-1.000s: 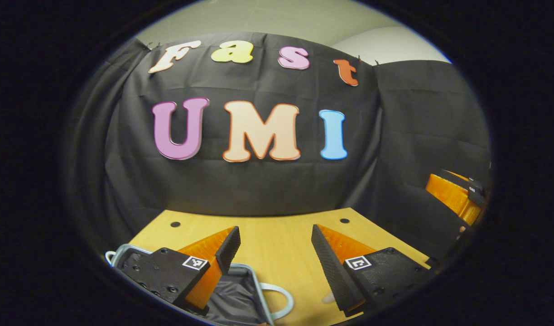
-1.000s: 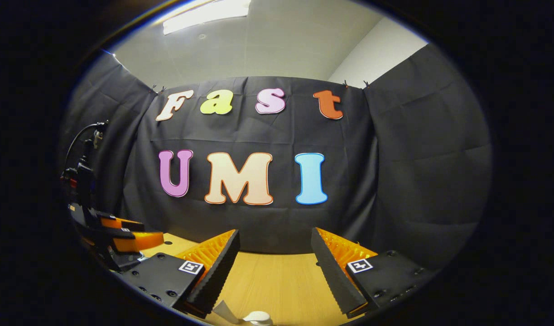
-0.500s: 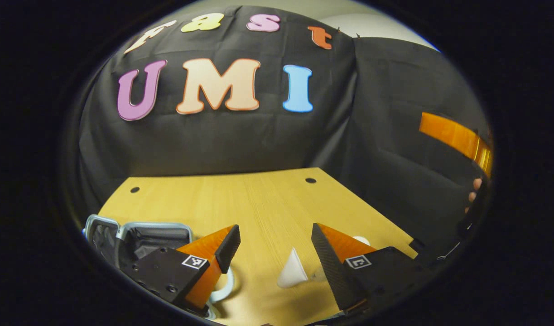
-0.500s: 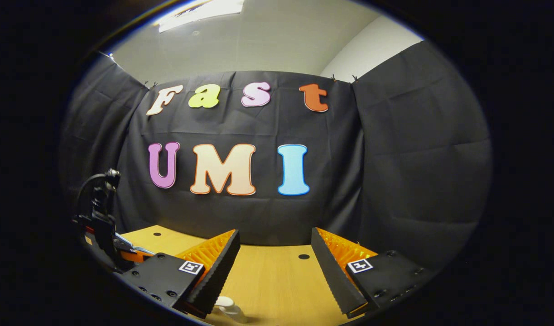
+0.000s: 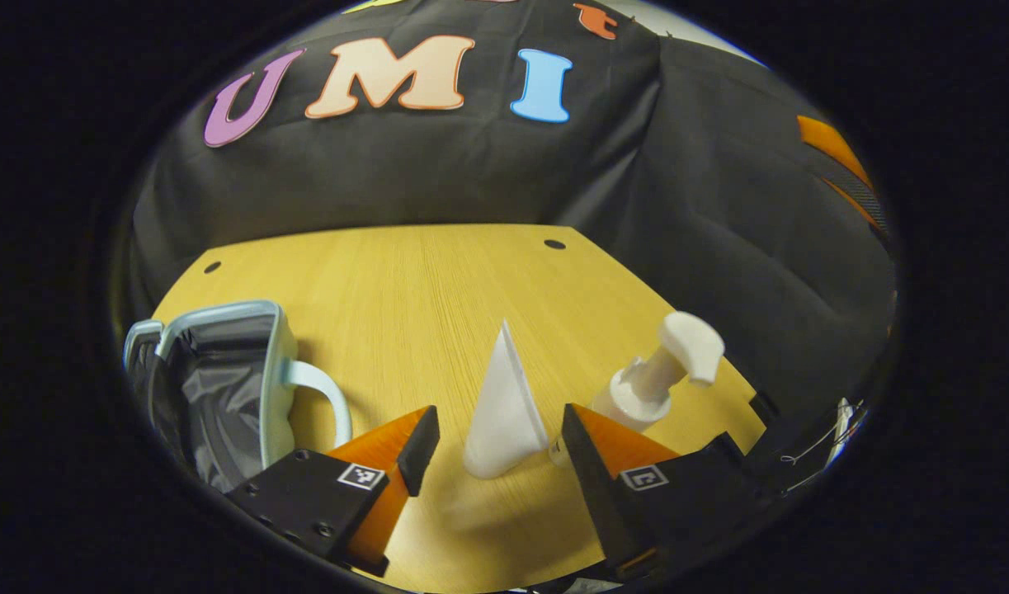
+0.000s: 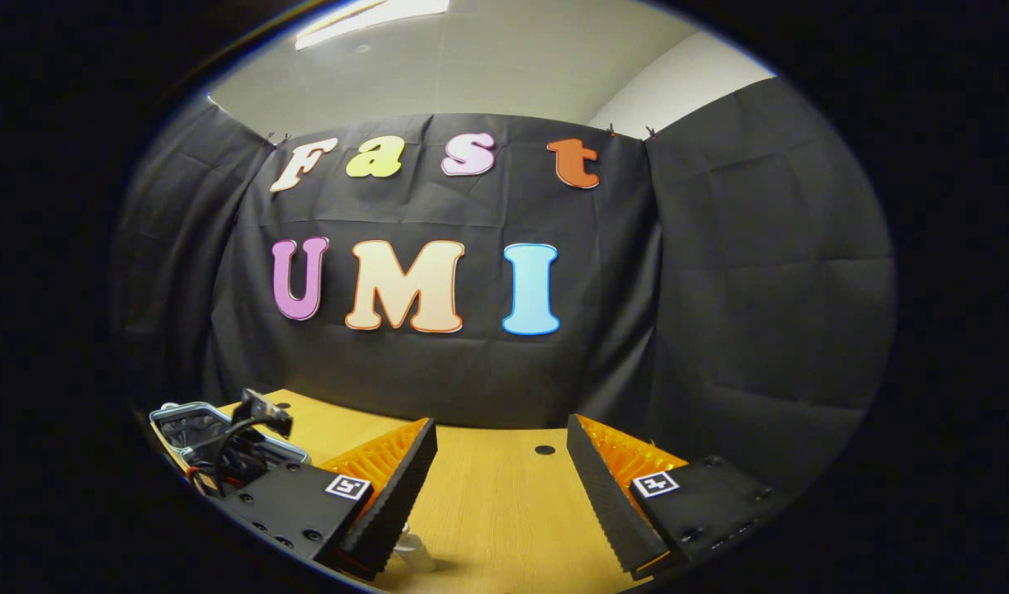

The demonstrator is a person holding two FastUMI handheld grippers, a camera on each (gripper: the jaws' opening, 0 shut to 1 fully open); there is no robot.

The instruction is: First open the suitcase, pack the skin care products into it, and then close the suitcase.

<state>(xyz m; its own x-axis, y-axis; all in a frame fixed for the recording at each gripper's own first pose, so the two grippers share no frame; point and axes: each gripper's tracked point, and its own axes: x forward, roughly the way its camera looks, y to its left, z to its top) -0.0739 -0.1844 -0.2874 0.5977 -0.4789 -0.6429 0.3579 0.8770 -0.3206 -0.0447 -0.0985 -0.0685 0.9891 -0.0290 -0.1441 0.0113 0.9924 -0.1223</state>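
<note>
Tilting down since a sec ago, left gripper (image 5: 496, 445) now has the white tube (image 5: 502, 412) right ahead betw its spread, empty fingers, so pickup looks next. Tube stands cap-down, long axis upright, flat end leaning away. Pump bottle (image 5: 653, 381) just right of it, open suitcase (image 5: 223, 379) off left. Right gripper (image 6: 500, 487) also open, holding nothing.

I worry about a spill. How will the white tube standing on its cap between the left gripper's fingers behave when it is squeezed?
The white tube tapers to a thin flat crimp on top, so it probably gives under pressure. It balances on a narrow cap and leans, so a one-sided nudge may tip it toward the pump bottle nearby. It looks smooth, so maybe slippery.
</note>
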